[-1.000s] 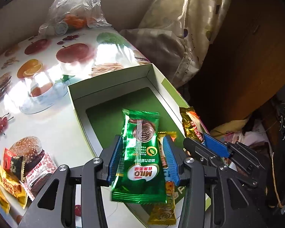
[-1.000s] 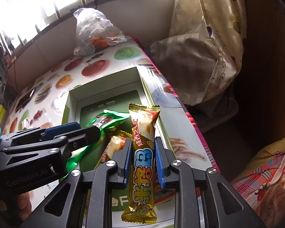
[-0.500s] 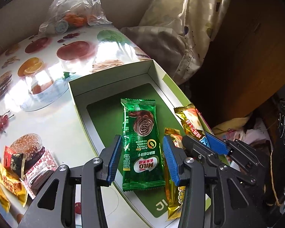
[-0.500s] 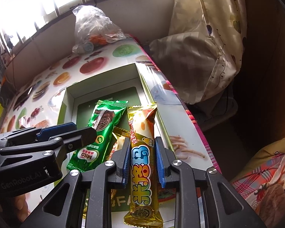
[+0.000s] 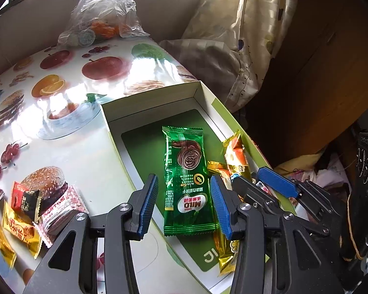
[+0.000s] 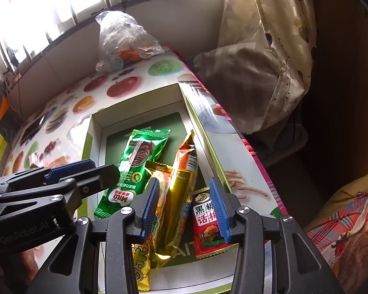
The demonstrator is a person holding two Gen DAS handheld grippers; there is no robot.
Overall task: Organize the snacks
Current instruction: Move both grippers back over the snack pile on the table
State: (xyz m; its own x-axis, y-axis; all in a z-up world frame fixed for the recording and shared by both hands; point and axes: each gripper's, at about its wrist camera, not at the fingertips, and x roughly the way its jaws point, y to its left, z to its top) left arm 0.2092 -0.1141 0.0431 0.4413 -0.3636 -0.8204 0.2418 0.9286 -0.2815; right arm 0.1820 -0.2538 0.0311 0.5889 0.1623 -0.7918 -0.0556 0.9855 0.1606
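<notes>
A shallow white box with a green floor (image 5: 144, 144) lies on the table; it also shows in the right wrist view (image 6: 95, 125). A green Milo packet (image 5: 187, 178) lies flat inside it, also seen in the right wrist view (image 6: 135, 166). My left gripper (image 5: 184, 201) is open just above the packet's near end. My right gripper (image 6: 184, 205) is open over a gold snack bar (image 6: 181, 183) that lies in the box beside a second yellow bar (image 6: 157, 196) and a red packet (image 6: 207, 223).
Several loose snack packets (image 5: 27, 210) lie on the fruit-print tablecloth (image 5: 68, 73) to the left of the box. A clear plastic bag (image 5: 103, 14) sits at the table's far end. A curtain and bedding (image 5: 223, 49) hang beyond the right edge.
Both grippers opened. The Milo packet dropped from the left gripper into the box and lies flat. The gold bar left the right gripper and lies in the box.
</notes>
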